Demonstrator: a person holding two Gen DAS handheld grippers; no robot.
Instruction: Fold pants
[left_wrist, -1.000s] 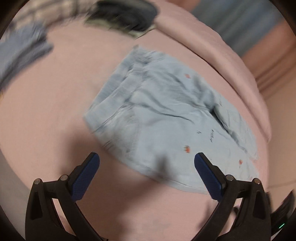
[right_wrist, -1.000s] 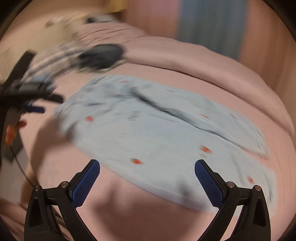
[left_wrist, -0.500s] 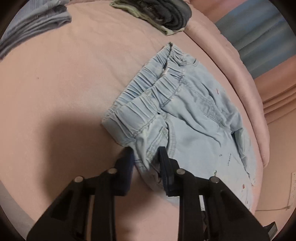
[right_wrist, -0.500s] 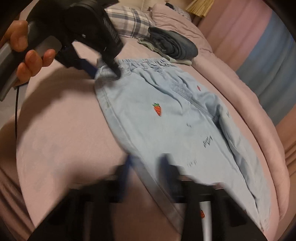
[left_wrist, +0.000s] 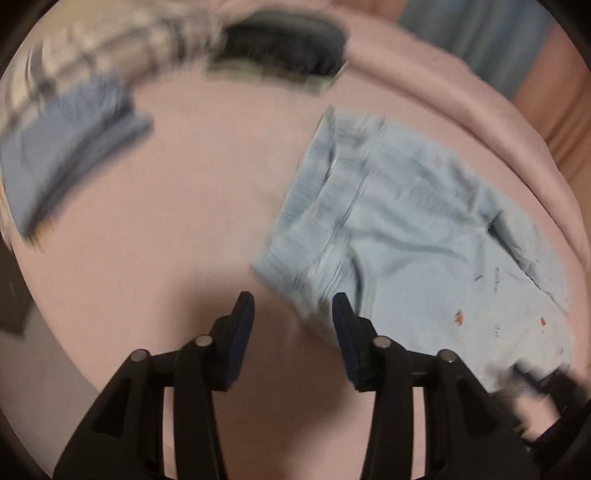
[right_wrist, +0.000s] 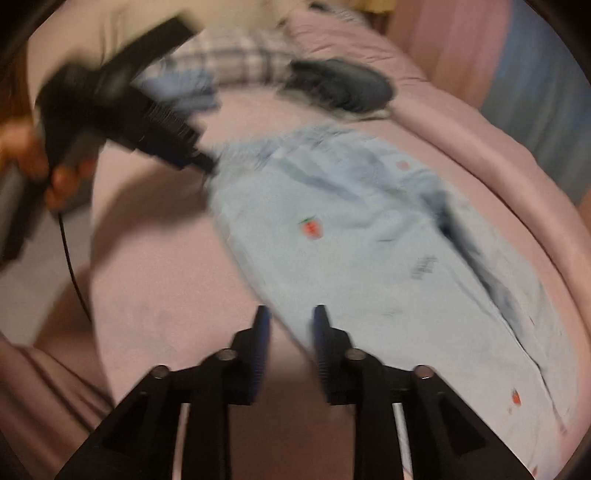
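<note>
Light blue pants (left_wrist: 406, 240) with small red strawberry prints lie spread on the pink bed sheet (left_wrist: 166, 240), waistband to the left. My left gripper (left_wrist: 293, 310) is at the waistband's near corner. Its jaws are opening, and the corner lies by the right finger (left_wrist: 341, 314), unpinched. In the right wrist view the pants (right_wrist: 369, 240) run to the lower right. My right gripper (right_wrist: 291, 325) sits at their near side edge with jaws opening; the hem passes between the pads, loose. The left gripper (right_wrist: 207, 162) shows there at the waistband, held by a hand (right_wrist: 55, 177). Both views are blurred.
A dark folded pile (left_wrist: 280, 48), a folded blue garment (left_wrist: 66, 155) and a plaid pillow (left_wrist: 110, 44) lie at the bed's far end. A rolled pink blanket (left_wrist: 480, 122) borders the pants on the far side. The bed edge and floor (right_wrist: 37, 280) are at left.
A second ago both grippers stood wide open; half a second ago both were pinched on the pants' edge. Now both sets of jaws have spread apart, and both views have swung.
</note>
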